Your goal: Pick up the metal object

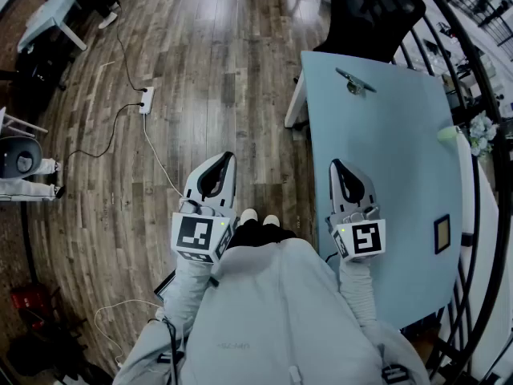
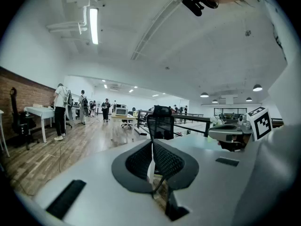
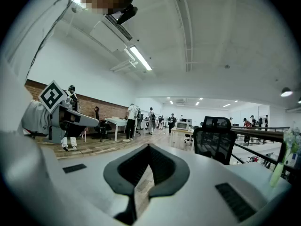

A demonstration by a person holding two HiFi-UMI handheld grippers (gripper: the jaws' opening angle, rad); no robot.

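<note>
Shut, empty: left gripper (image 1: 227,158), right gripper (image 1: 337,165). Open right wide, reach to table's (image 1: 385,159) far end, straddle metal object (image 1: 355,81) squarely.

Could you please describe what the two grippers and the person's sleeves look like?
Both the left gripper and the right gripper are white, tapered shells with black textured pads inside the jaws. Each carries a white cube printed with black square markers and a small green light. The sleeves are pale grey.
</note>
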